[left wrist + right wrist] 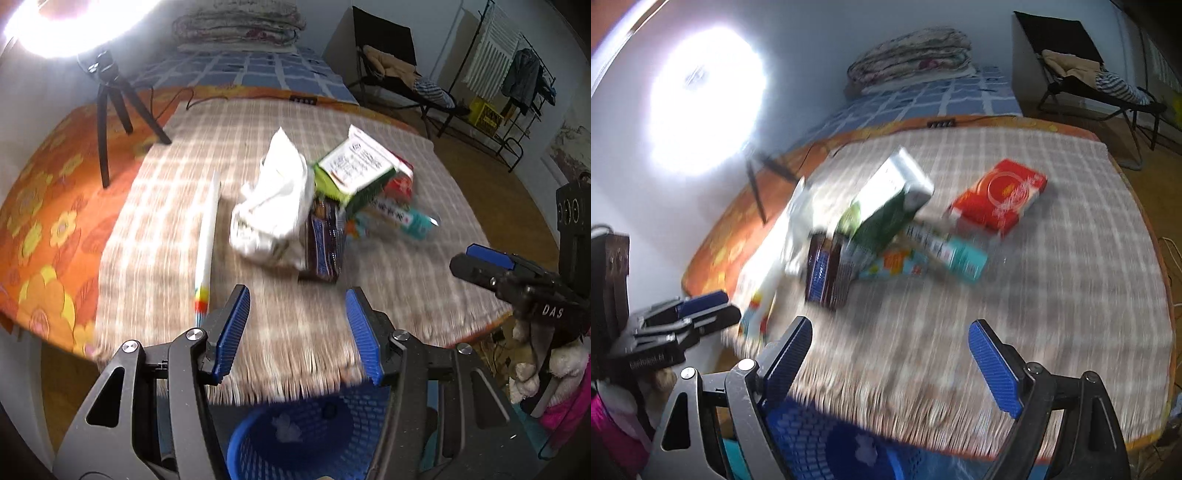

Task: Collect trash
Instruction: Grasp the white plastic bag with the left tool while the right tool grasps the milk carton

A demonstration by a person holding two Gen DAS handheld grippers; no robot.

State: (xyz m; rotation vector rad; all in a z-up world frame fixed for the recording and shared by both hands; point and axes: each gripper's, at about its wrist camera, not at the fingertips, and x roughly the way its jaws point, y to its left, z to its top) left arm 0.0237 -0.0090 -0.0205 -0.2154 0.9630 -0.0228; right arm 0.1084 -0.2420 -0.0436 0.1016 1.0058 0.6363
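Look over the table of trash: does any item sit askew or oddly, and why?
The green-and-white carton sits tilted, propped on the pile rather than flat. Beside it, the white paper is crumpled. The red packet lies flat and apart.

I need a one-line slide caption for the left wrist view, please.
Open left gripper above blue basket, facing trash pile with crumpled white paper on checked cloth.

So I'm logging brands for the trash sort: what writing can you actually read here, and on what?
"DAS": white letters on the black right gripper.
Green and white carton: printed label, too blurred to read.
Red packet: white lettering, unreadable.
Teal tube: print blurred.
Left gripper: small white marking on its body, illegible.
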